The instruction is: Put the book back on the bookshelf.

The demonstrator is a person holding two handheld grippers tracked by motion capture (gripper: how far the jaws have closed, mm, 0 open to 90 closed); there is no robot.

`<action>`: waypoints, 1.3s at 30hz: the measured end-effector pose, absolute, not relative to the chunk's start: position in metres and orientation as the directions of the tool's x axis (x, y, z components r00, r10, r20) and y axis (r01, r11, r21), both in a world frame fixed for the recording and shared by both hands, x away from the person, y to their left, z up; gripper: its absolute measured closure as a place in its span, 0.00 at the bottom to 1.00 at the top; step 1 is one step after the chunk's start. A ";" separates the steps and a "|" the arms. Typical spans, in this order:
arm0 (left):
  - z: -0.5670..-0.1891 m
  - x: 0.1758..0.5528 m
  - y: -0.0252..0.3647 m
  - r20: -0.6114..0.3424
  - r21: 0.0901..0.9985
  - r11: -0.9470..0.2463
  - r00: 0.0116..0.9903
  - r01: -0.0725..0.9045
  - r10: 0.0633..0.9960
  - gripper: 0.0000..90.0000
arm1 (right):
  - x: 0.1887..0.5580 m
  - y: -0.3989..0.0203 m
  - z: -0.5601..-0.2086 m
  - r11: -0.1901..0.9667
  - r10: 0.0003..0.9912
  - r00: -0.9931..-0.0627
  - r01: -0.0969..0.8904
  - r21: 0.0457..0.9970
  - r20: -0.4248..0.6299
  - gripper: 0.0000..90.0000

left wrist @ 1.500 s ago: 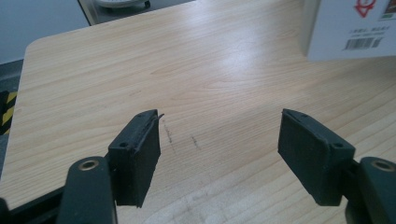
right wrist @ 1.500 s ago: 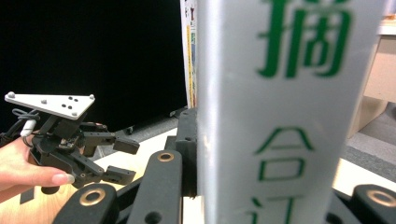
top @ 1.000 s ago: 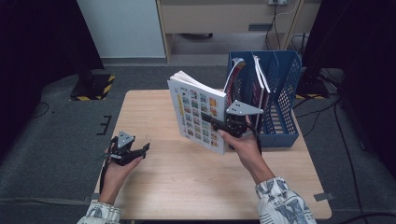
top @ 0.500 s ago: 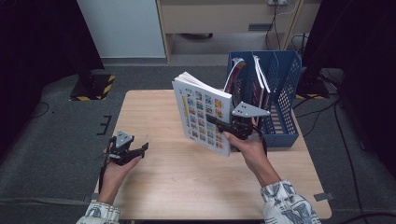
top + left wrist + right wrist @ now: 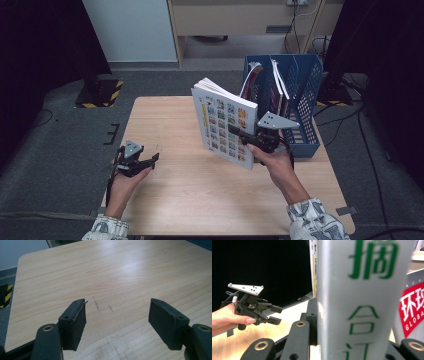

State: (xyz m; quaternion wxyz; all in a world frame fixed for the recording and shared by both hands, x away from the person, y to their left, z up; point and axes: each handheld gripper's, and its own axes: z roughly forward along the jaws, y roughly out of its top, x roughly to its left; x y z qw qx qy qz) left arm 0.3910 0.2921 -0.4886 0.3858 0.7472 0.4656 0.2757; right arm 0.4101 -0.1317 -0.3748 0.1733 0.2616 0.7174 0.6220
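Your right gripper clamps the thick white picture-covered book upright above the wooden table, the blue mesh file rack at its 2 o'clock. Filing not yet done. Left gripper gapes empty at 8 o'clock.

The left claw is a black, angular tool with a pale grey three-cornered plate on top, dotted with small dark holes, and a black cable trailing from its body. Its two jaws end in thick, square, matt black pads, each arm fixed by a brass-ringed screw. The right claw matches it: black frame, grey plate, brass-ringed pivots. Both sleeves are pale cloth with a dark, blotchy pattern.
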 end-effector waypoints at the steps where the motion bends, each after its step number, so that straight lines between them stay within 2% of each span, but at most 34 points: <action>1: -0.489 0.391 0.292 0.053 0.833 -0.269 0.415 0.483 0.908 0.33 | 0.409 -0.133 -0.375 0.091 0.589 -0.804 0.159 0.983 0.076 0.82; 26: -0.490 0.393 0.293 0.056 0.830 -0.271 0.412 0.487 0.910 0.34 | 0.391 -0.167 -0.375 0.078 0.598 -0.798 0.155 0.985 0.078 0.82; 39: -0.493 0.394 0.290 0.048 0.824 -0.266 0.406 0.500 0.912 0.26 | 0.388 -0.186 -0.377 0.083 0.611 -0.788 0.160 0.984 0.077 0.82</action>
